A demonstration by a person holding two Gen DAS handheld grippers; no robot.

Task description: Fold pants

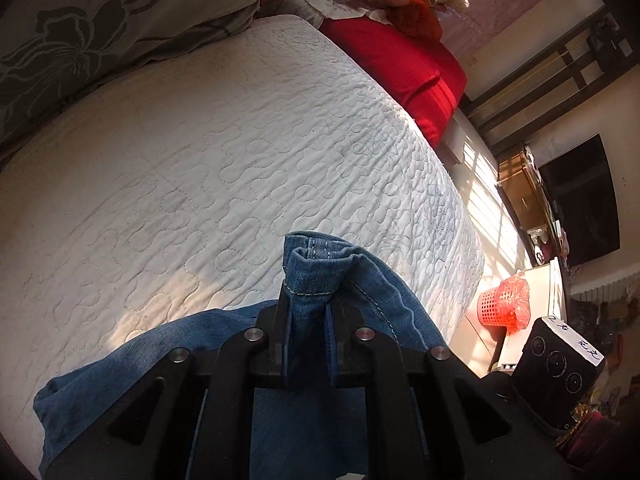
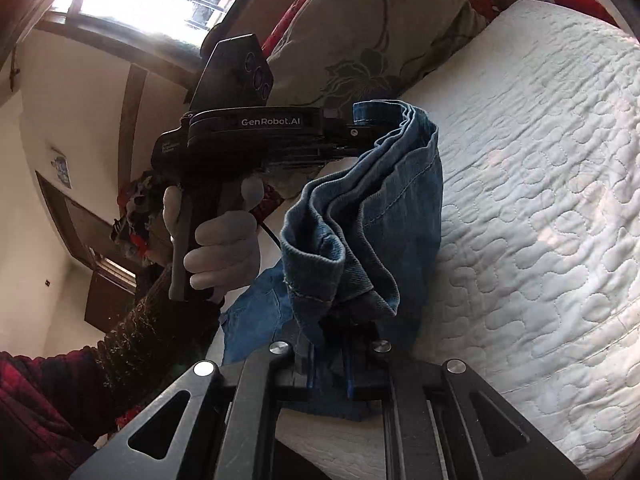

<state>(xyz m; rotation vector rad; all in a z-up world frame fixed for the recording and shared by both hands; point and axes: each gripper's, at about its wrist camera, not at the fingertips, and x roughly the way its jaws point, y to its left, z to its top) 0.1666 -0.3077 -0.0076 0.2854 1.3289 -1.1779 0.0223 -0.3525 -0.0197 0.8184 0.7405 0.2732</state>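
The left gripper [image 1: 308,300] is clamped on a bunched hem of the jeans [image 1: 320,272], and the right gripper [image 2: 340,320] pinches another bunch of the same denim, so both hold the cloth clear of the mattress [image 1: 200,160] near its foot edge while the rest trails down onto the quilted top. In the right wrist view the gloved left hand [image 2: 224,248] holds its gripper level, and the denim sags between the two grips. Held by two points like this, the jeans seem ready to be carried across and laid over on themselves; the fold is not yet set down.
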